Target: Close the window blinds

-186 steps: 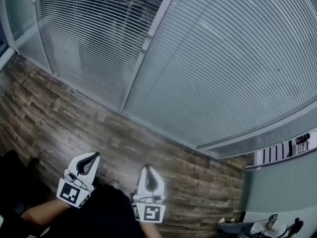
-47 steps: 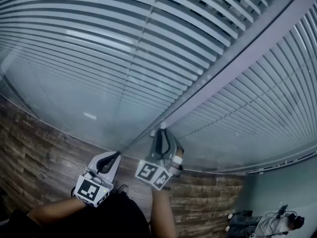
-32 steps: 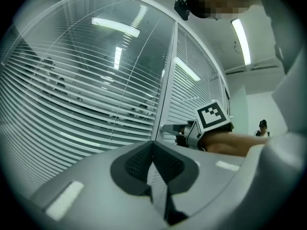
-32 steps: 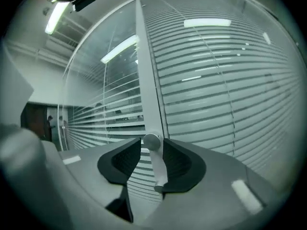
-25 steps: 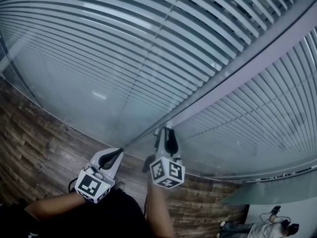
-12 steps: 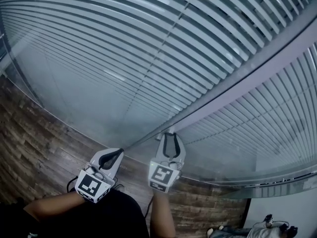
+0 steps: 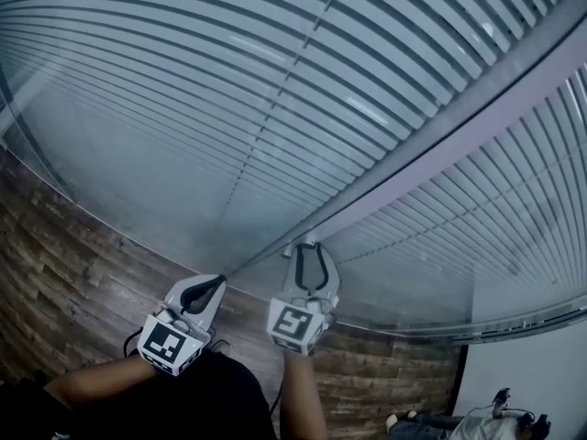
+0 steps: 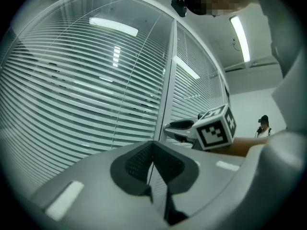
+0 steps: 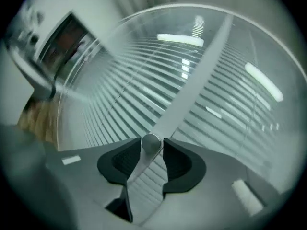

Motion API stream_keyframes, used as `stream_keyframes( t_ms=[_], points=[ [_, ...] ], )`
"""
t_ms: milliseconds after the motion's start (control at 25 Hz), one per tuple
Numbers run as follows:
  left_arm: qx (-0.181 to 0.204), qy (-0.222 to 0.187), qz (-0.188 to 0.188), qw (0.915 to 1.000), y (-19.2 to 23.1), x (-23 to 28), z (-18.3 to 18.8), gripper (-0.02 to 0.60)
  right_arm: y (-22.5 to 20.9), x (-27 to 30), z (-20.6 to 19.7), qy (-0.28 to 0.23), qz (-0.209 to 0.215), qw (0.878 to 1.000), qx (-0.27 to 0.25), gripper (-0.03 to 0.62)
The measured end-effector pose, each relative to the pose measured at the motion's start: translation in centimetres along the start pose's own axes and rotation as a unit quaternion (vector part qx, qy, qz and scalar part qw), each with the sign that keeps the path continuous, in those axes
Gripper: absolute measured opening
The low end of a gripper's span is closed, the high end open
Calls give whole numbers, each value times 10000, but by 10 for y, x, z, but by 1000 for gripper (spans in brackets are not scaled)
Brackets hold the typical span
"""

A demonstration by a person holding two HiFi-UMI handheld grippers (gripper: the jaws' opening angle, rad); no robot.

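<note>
Blinds (image 7: 275,90): behind glass, gaps showing between slats, on both sides of the frame post (image 7: 440,145).
Right gripper (image 7: 309,251): at the post, fingers gripping the round knob (image 9: 151,144); they have just been opening slightly.
Left gripper (image 7: 213,284): fingers closed on nothing, held back from the glass, over the wood floor (image 7: 55,236).
Hidden: the knob cannot be made out in the head view.

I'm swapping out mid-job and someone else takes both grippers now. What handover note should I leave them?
Left gripper: shut, empty, low beside the right one.
Right gripper: fingers on the round knob at the frame post; its jaws have just been opening slightly, knob between them.
Blinds: slats show dark gaps, so not closed.
Done: knob reached and gripped.
Left to do: likely twist the knob until the slats shut, then release.
</note>
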State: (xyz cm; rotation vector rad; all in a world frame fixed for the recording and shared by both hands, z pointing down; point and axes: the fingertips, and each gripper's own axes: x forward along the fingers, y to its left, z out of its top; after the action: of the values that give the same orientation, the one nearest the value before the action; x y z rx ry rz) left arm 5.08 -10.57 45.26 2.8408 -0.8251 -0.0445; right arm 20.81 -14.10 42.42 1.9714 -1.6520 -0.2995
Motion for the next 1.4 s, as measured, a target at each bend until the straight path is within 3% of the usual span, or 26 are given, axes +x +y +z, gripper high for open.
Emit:
stream_keyframes(
  t_ms=[40, 80, 120, 160, 240, 560, 680, 760, 960, 1080, 1200, 1400],
  points=[
    [-11, -2, -11, 10000, 0, 0, -1, 2, -2, -1, -3, -146, 186, 9939, 1079, 163],
    [-32, 2, -15, 10000, 1, 1, -1, 2, -5, -1, -7, -260, 362, 9764, 2114, 189],
    [-63, 16, -8, 10000, 1, 2, -2, 2, -7, -1, -12, -332, 488, 9553, 2898, 193],
    [-97, 34, 8, 9999, 2, 2, -2, 2, -8, -1, -15, -374, 543, 9398, 3354, 190],
    [-144, 55, 55, 9999, 4, 3, -3, 2, -7, -1, -18, -414, 517, 9321, 3561, 189],
    [-199, 100, 196, 9996, 7, -2, -2, 2, -15, -2, -4, -458, 32, 9322, 3591, 147],
    [-224, 87, 227, 9995, 9, -3, -3, 2, -16, -2, -6, -408, -55, 9376, 3452, 130],
    [-235, 70, 251, 9994, 11, -4, -4, 2, -15, -2, -7, -408, -45, 9479, 3160, 127],
    [-226, 84, 224, 9995, 9, -5, -5, 2, -12, -2, -6, -180, -39, 9820, 1880, 129],
    [-203, 82, 195, 9996, 6, -5, -4, 2, -8, -3, -4, 16, -92, 9965, 833, 127],
    [-202, 85, 165, 9996, 5, -7, -4, 2, -5, -4, -2, 141, -182, 9997, -79, 127],
    [-222, 88, 143, 9996, 5, -7, -5, 2, -4, -4, -2, 232, -233, 9976, -608, 127]
  ],
)
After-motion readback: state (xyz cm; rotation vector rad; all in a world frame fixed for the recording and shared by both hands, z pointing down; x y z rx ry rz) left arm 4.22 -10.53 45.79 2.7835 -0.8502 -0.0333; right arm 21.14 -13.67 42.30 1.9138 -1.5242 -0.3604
